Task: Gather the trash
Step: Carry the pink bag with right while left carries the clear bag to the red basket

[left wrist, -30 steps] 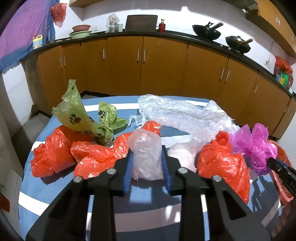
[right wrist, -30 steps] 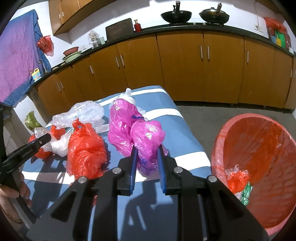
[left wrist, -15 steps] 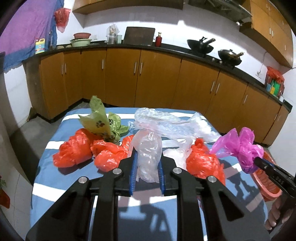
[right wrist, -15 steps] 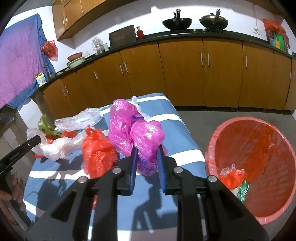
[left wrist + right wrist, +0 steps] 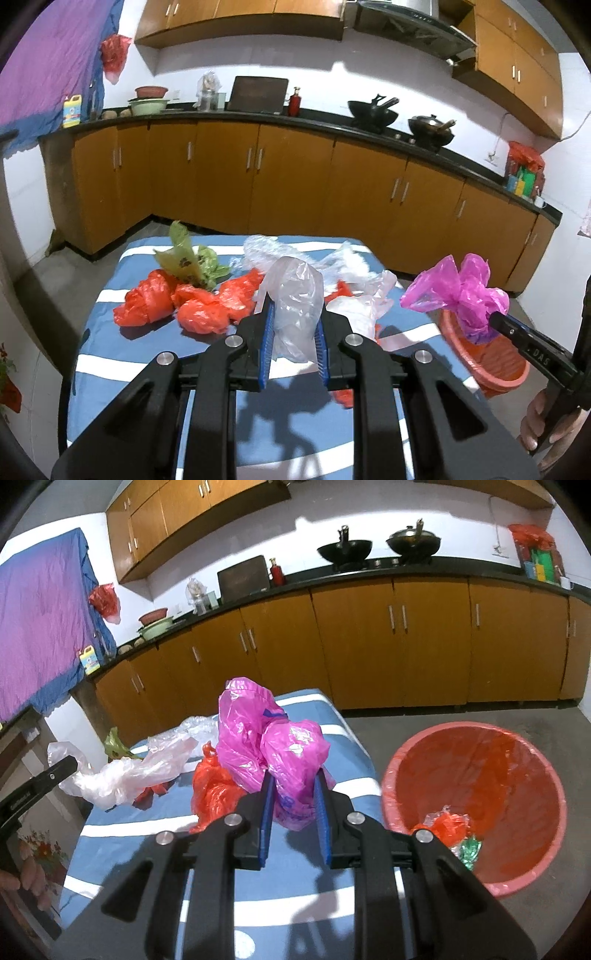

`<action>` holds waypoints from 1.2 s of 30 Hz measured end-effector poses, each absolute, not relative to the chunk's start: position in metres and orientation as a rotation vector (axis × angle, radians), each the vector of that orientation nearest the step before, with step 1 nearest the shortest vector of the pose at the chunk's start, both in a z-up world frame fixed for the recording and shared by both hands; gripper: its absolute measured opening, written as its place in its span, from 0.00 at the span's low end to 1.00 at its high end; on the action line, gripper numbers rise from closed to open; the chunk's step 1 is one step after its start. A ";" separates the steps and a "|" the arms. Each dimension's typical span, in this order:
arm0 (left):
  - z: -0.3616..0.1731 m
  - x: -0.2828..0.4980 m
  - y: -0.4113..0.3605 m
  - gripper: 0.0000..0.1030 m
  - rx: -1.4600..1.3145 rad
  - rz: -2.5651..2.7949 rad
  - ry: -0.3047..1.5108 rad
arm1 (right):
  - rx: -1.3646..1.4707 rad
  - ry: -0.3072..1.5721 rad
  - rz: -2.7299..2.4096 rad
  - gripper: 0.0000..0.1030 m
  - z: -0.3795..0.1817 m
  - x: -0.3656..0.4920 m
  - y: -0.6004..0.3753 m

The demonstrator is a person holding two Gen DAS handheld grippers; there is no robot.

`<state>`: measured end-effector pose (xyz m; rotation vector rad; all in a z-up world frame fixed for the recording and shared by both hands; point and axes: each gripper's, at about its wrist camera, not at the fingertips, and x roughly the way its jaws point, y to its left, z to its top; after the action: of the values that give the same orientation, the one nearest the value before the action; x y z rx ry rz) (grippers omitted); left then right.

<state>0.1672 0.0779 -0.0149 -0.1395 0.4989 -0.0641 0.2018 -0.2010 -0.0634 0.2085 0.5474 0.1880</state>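
My left gripper [image 5: 294, 325] is shut on a clear plastic bag [image 5: 295, 295] and holds it well above the blue striped table [image 5: 147, 354]. It also shows in the right wrist view [image 5: 122, 771]. My right gripper [image 5: 293, 797] is shut on a magenta plastic bag [image 5: 269, 738], lifted above the table's right side; the bag also shows in the left wrist view [image 5: 461, 291]. A red-lined bin [image 5: 498, 760] stands on the floor to the right, with some trash in it [image 5: 447, 823].
Several red bags [image 5: 173, 302], a green paw-print bag [image 5: 184, 258] and crumpled clear plastic [image 5: 266, 251] lie on the table. A red bag [image 5: 214, 786] lies beside my right gripper. Wooden cabinets [image 5: 295, 184] run along the back.
Both grippers have risen with their bags; the table and the bags on it now look lower and farther away. The clear bag has come off the table.
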 end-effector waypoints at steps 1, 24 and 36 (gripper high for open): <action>-0.013 0.166 0.074 0.19 -0.138 -0.071 0.494 | 0.211 0.539 0.181 0.21 -0.060 0.197 -0.206; -0.013 0.197 -0.102 0.19 -0.097 -0.313 0.484 | 0.297 0.477 -0.147 0.21 -0.055 0.158 -0.362; -0.033 0.217 -0.161 0.19 -0.049 -0.361 0.530 | 0.331 0.490 -0.247 0.21 -0.076 0.161 -0.404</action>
<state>0.2174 -0.1606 -0.0329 -0.0492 0.5305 -0.3612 0.1610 -0.4045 -0.0763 0.3312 0.4899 -0.2467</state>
